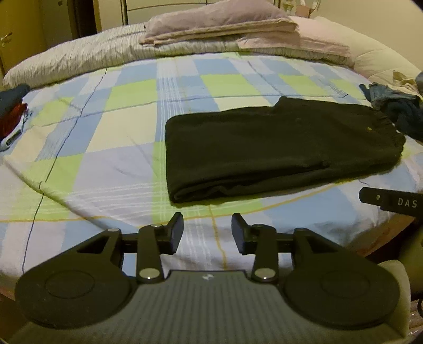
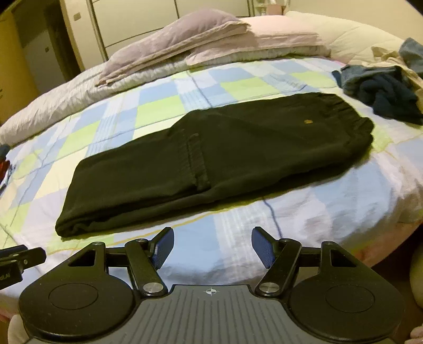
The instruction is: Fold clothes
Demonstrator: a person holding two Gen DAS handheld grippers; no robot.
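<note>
Both wrist views are dim and carry a warm yellow-green cast, as from indoor artificial light; its source is out of frame. The light is soft and even, with only a faint shadow under the near edge of the dark folded trousers [image 1: 277, 148], whose folds are nearly lost in the blackness. The fisheye lens bends the bed [image 2: 264, 225] into a dome and darkens the corners to black. Fine detail is smeared throughout, with mild blur over the checked cover and the pillows [image 1: 216, 23] at the far side. Small glints sit on the metal pivots of each hand-held gripper. Nothing is overexposed.
</note>
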